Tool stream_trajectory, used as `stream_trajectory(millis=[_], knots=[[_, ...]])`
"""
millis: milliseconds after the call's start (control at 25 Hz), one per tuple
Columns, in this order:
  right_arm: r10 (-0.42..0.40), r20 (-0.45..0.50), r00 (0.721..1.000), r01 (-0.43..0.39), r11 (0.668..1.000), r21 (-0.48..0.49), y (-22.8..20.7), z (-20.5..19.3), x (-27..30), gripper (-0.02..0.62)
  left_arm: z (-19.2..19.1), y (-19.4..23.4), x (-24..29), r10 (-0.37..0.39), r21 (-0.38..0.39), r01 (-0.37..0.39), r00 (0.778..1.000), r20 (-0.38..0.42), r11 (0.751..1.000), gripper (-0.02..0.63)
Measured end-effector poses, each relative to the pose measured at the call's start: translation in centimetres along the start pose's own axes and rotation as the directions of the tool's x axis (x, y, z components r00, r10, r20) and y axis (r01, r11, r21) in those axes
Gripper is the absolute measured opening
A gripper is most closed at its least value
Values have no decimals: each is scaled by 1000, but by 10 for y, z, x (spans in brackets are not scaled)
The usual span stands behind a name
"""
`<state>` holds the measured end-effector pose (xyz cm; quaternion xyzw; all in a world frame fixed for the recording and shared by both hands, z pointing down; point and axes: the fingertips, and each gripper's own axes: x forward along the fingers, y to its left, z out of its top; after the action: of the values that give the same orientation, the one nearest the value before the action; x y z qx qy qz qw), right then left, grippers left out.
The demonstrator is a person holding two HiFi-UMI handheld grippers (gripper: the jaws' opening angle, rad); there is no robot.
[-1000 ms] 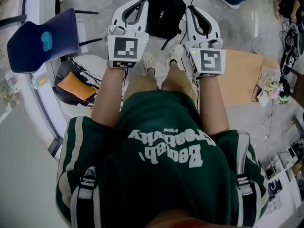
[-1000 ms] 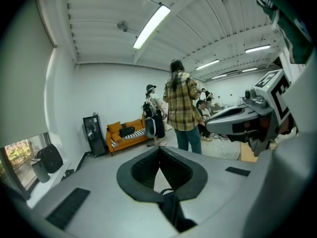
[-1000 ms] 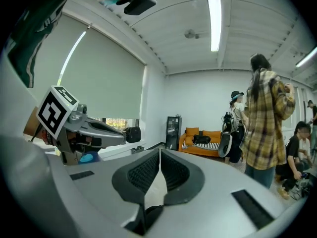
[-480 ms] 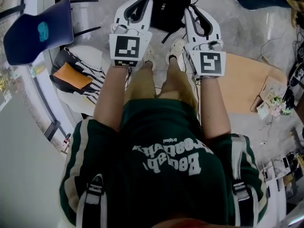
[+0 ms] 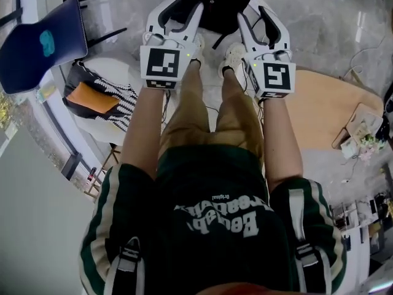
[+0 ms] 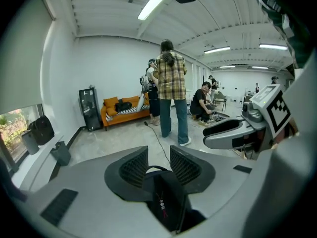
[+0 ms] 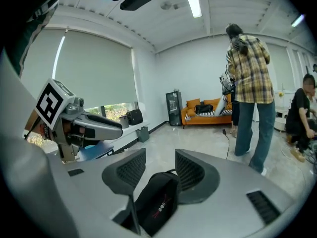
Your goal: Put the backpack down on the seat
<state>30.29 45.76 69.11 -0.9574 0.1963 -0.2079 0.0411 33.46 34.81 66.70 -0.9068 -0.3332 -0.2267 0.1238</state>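
Both lowered, jaws just opened: left gripper [image 6: 158, 165], right gripper [image 7: 161, 170] moderately apart, backpack [image 5: 218, 5] between, ungripped.

Both hand-held grippers are lower and farther out from the body than before: the left hand-held gripper [image 5: 184, 5] and the right hand-held gripper [image 5: 256, 10] now reach past the person's shoes [image 5: 234, 55], with the arms stretched longer. Their jaws, shut a second ago, have just been opening and now stand apart, the black backpack [image 5: 215, 5] between them with its pads no longer pinched. The backpack now lies at the top edge of the head view, partly cut off. The blue chair [image 5: 40, 45] shows closer to the left corner.
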Motion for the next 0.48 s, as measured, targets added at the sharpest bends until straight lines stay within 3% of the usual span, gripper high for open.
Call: stream_trajectory(millis=[160, 480], knots=[[9, -49, 999, -5, 997, 76, -17, -55, 33, 222, -50, 4, 39, -59, -3, 59, 998, -35, 998, 175], [-23, -113, 993, 34, 994, 101, -39, -167, 111, 259, -169, 36, 117, -125, -41, 122, 988, -88, 992, 235]])
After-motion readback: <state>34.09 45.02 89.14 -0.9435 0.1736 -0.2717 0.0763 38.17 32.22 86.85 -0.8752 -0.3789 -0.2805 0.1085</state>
